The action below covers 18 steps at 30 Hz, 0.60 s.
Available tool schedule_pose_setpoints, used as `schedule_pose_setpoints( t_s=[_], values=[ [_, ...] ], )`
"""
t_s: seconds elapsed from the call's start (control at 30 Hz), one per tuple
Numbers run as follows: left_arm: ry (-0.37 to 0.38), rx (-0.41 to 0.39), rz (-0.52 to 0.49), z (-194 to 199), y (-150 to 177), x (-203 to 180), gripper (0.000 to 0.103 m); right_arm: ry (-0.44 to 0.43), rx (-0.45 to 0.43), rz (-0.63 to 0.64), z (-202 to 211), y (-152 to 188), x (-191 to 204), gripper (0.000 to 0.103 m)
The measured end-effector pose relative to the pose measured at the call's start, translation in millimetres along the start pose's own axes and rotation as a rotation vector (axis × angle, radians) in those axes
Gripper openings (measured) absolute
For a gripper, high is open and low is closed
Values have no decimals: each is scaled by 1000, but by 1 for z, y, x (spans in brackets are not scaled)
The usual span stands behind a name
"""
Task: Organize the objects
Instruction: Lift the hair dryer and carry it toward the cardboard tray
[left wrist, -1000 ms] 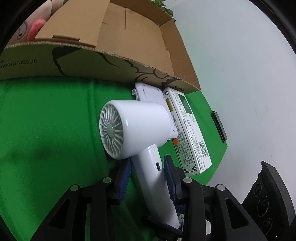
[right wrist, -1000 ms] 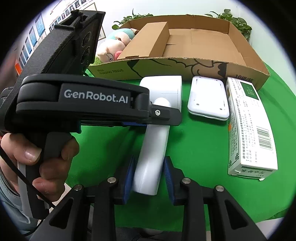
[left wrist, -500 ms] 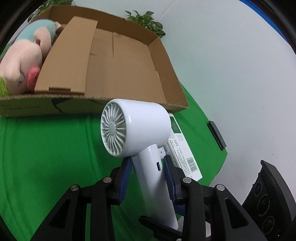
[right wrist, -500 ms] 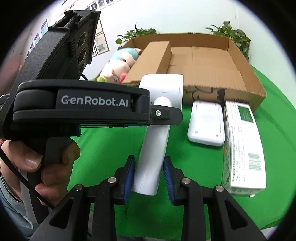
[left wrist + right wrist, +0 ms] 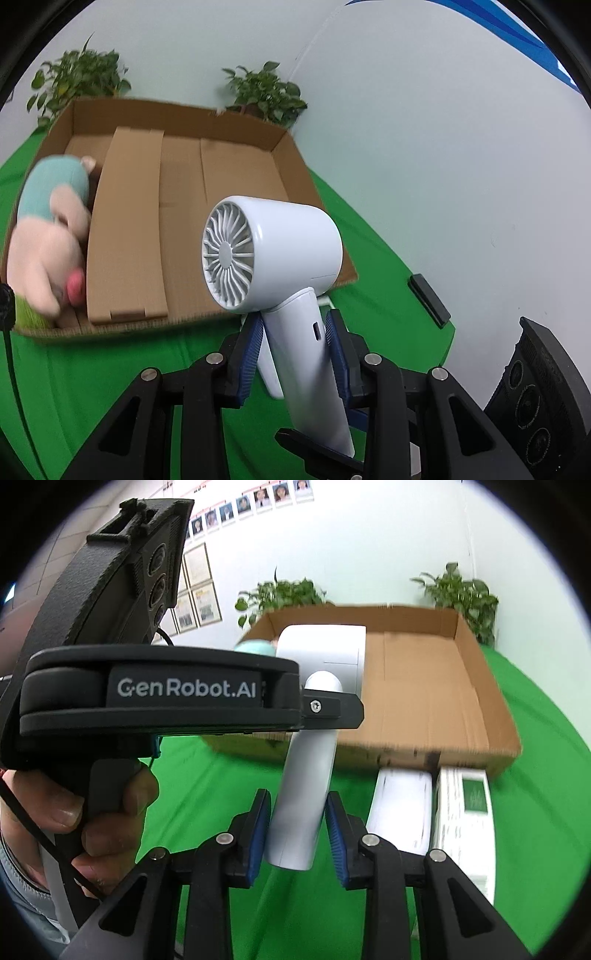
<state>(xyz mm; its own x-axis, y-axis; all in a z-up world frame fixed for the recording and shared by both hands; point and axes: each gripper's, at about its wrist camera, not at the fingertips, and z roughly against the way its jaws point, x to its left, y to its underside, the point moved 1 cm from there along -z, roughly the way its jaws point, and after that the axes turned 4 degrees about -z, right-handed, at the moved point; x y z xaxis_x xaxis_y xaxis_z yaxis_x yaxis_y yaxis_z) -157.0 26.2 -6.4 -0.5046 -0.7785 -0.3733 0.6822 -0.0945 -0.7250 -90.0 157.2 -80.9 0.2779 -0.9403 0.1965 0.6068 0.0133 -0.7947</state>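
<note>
A white hair dryer [image 5: 273, 254] is held in the air in front of the cardboard box [image 5: 236, 173]. My left gripper [image 5: 295, 354] is shut on its handle, and my right gripper [image 5: 297, 830] is shut on the handle's lower end [image 5: 299, 812]. In the right wrist view the dryer's head [image 5: 325, 653] stands before the box [image 5: 436, 701]. A plush pig [image 5: 48, 236] lies in the box's left part. A white flat device [image 5: 402, 808] and a white and green carton [image 5: 465, 812] lie on the green cloth by the box's front wall.
A green cloth [image 5: 74, 369] covers the table. Potted plants [image 5: 266, 92] stand behind the box against a white wall. A small black object [image 5: 428, 299] lies at the cloth's right edge. The left gripper's body and the hand that holds it [image 5: 110, 716] fill the left of the right wrist view.
Both grippers have lifted the hair dryer off the cloth and up to the level of the box's front wall. The box's inside now shows more fully.
</note>
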Motion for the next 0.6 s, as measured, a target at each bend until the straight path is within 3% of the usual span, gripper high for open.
schedule_pose_setpoints(
  t_s=[0.4,0.6],
  values=[
    [-49,-71,-101,-4,-92,-17,32,-16,-101,6,-14,-73,-17,29],
    [-71,-71,-101,-3,-110,-10,32,-31,-96,5,-24,-92,-17,29]
  ],
)
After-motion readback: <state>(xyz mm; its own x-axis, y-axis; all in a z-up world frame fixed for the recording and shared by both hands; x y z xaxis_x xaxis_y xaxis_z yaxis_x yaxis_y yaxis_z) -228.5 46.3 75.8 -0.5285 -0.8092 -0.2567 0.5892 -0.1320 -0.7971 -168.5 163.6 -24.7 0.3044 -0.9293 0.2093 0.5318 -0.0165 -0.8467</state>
